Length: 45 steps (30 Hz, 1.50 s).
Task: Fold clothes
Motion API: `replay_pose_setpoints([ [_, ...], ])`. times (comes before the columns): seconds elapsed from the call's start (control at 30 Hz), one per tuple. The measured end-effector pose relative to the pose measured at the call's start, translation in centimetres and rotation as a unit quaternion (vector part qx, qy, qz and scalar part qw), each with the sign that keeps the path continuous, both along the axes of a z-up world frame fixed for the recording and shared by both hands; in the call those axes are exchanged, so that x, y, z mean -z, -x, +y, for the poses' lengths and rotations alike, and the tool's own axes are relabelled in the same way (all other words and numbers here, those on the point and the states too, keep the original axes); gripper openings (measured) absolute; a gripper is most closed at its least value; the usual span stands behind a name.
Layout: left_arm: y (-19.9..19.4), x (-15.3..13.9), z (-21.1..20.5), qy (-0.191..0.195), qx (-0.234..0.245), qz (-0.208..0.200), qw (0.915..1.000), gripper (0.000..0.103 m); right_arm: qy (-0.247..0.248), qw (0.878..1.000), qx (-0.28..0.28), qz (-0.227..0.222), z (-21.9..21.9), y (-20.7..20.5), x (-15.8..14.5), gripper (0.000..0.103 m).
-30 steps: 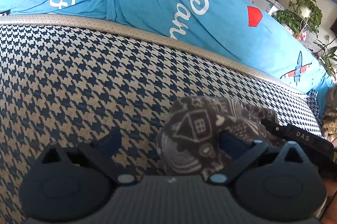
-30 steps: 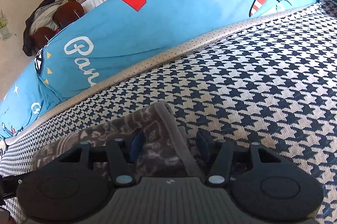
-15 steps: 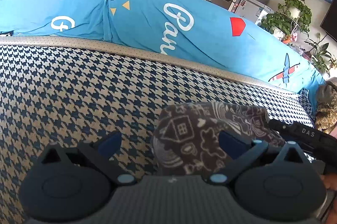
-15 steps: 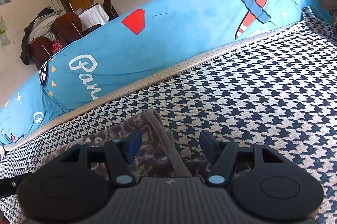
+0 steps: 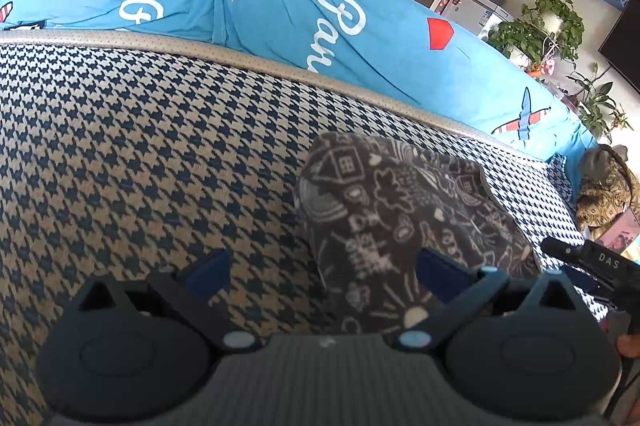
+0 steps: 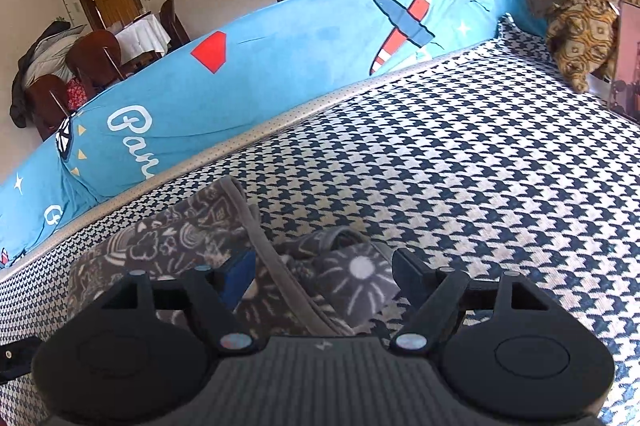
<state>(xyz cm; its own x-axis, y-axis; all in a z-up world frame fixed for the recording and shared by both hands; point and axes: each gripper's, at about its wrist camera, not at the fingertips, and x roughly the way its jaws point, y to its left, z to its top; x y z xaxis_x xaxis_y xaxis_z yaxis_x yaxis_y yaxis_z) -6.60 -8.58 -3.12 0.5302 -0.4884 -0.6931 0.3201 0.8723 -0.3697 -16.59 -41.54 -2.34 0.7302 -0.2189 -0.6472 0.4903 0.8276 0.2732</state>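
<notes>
Resting on the houndstooth-woven seat cover [image 5: 120, 153], the folded fleece garment [image 5: 400, 209] forms a soft, thick, rounded bundle, dark grey with white doodle print. The left gripper [image 5: 324, 266] stands spread wide, its blue pads clear of the cloth. The right gripper [image 6: 324, 274] has just been opening; its jaws stand apart with a ribbed grey hem between them, unpinched. Behind runs a smooth blue printed cushion [image 6: 280, 65].
</notes>
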Motion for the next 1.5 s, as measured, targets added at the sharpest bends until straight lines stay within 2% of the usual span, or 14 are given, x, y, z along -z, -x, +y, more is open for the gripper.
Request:
replay_pose_setpoints([
  [0.23, 1.9, 0.3, -1.1, 0.0, 0.03, -0.012, 0.9995, 0.103, -0.015, 1.0, 0.0, 0.007, -0.5, 0.8, 0.6, 0.076],
  [0.4, 2.3, 1.6, -2.3, -0.021, 0.045, -0.003, 0.9988, 0.103, -0.028, 0.999, -0.017, 0.021, 0.1, -0.5, 1.4, 0.076],
  [0.5, 2.3, 2.5, -3.0, -0.039, 0.049, 0.002, 0.998, 0.103, -0.008, 0.998, -0.016, 0.054, 0.4, -1.6, 2.3, 0.076],
  [0.57, 2.4, 3.1, -3.3, -0.045, 0.048, 0.005, 0.9978, 0.103, 0.001, 0.998, -0.013, 0.067, 0.4, -1.9, 2.8, 0.079],
  [0.63, 2.3, 3.5, -3.3, -0.048, 0.046, 0.009, 0.9977, 0.103, 0.01, 0.997, -0.008, 0.073, 0.3, -2.0, 3.1, 0.087],
  [0.77, 2.4, 4.1, -3.3, -0.051, 0.045, 0.017, 0.9975, 0.103, 0.011, 0.996, -0.004, 0.084, 0.0, -2.0, 3.8, 0.09],
  [1.03, 3.2, 4.2, -3.7, -0.072, 0.046, -0.006, 0.9963, 0.103, 0.002, 0.996, 0.004, 0.084, -0.3, -1.9, 4.0, 0.094],
  [1.27, 4.2, 2.6, -4.0, -0.096, 0.05, -0.04, 0.9933, 0.103, -0.028, 0.998, 0.015, 0.062, -0.8, -1.0, 3.4, 0.094],
  [1.5, 5.2, 1.2, -4.0, -0.1, 0.054, -0.058, 0.9919, 0.103, -0.028, 0.999, 0.016, 0.04, -0.2, -0.3, 2.2, 0.095],
])
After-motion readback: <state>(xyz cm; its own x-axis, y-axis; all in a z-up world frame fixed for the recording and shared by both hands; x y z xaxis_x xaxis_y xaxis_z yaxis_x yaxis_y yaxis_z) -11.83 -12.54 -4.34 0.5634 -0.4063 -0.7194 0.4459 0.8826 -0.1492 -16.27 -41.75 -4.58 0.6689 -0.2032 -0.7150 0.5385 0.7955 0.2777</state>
